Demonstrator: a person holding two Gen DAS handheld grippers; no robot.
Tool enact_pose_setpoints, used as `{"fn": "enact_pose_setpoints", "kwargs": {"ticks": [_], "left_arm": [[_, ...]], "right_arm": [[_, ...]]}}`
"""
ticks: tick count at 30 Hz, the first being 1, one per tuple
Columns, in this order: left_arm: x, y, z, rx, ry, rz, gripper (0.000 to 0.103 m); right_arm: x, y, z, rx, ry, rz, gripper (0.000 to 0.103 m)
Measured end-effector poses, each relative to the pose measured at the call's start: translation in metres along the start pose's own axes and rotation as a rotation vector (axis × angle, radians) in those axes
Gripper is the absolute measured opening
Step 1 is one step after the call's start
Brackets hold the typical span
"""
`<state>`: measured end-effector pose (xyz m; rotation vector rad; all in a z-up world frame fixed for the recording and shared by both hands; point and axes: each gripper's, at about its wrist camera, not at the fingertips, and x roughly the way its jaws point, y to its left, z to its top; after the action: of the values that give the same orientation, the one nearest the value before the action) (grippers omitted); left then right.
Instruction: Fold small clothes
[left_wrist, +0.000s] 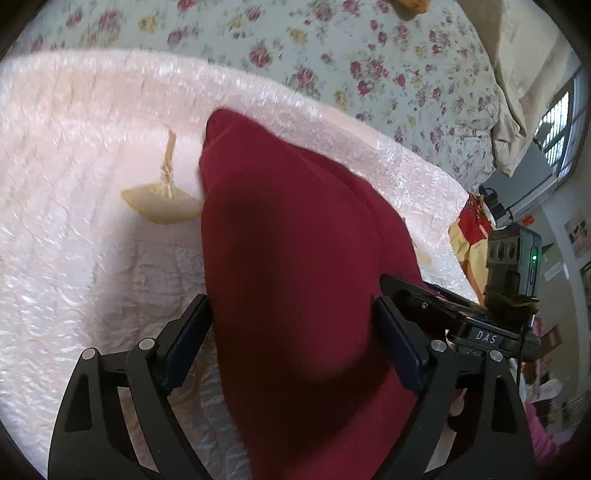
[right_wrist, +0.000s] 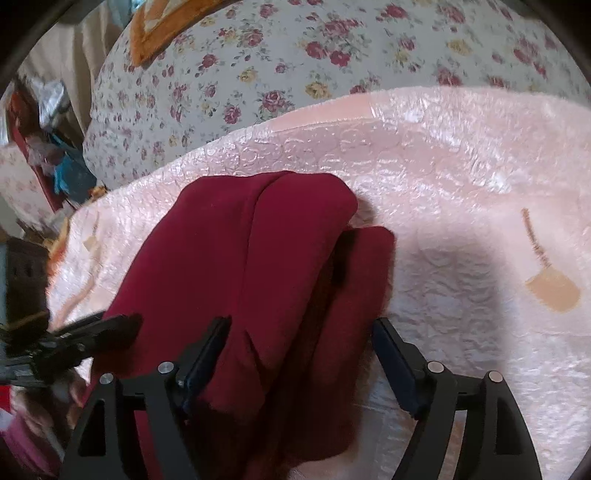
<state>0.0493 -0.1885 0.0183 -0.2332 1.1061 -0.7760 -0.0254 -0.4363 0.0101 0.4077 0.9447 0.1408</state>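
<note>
A dark red garment (left_wrist: 295, 221) lies folded lengthwise on a pink quilted blanket (left_wrist: 74, 221). My left gripper (left_wrist: 293, 302) stands open, its near end of the cloth filling the wide gap between the jaws. In the right wrist view the same garment (right_wrist: 240, 240) shows as two overlapping folds. My right gripper (right_wrist: 301, 321) is open around its near end, with bare blanket (right_wrist: 461, 166) showing between the cloth and the right-hand pad. Each gripper shows at the edge of the other's view: the right gripper (left_wrist: 480, 317) and the left gripper (right_wrist: 74, 332).
The blanket lies on a floral bedspread (right_wrist: 258, 55) that stretches away behind it. A tan appliqué (left_wrist: 162, 206) marks the blanket beside the garment. An orange cushion (right_wrist: 155, 29) sits at the far side of the bed. Room clutter and a window (left_wrist: 561, 122) lie past the bed's edge.
</note>
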Motion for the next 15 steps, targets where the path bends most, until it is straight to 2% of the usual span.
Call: {"fn": "enact_pose_setpoints", "kwargs": {"ticks": [1,4,5,6,8,9,12,15], "left_arm": [[0.006,0.002,0.0,-0.013,0.034,-0.014,0.088],[0.007,-0.001,-0.001,0.006,0.042,-0.014,0.087],[0.006,-0.004,-0.002,0.021,0.043,-0.004,0.084],[0.004,-0.006,-0.002,0.026,0.039,-0.001,0.082],[-0.002,-0.007,-0.004,0.019,0.033,-0.006,0.075],[-0.008,-0.008,-0.006,0.016,0.029,-0.013,0.074],[-0.036,-0.016,-0.016,0.021,0.023,-0.047,0.07],[-0.07,-0.026,-0.034,0.039,0.015,-0.039,0.07]], "right_arm": [[0.002,-0.002,0.0,0.016,0.003,0.021,0.079],[0.008,-0.003,-0.001,0.045,0.015,0.073,0.079],[0.008,0.001,-0.001,0.038,0.015,0.082,0.075],[0.008,0.005,-0.001,0.03,0.016,0.095,0.063],[0.004,0.014,0.0,0.016,0.012,0.093,0.057],[0.001,0.018,0.0,0.004,0.009,0.092,0.051],[-0.017,0.032,-0.001,-0.009,-0.001,0.139,0.043],[-0.039,0.05,-0.012,-0.04,0.01,0.173,0.042]]}}
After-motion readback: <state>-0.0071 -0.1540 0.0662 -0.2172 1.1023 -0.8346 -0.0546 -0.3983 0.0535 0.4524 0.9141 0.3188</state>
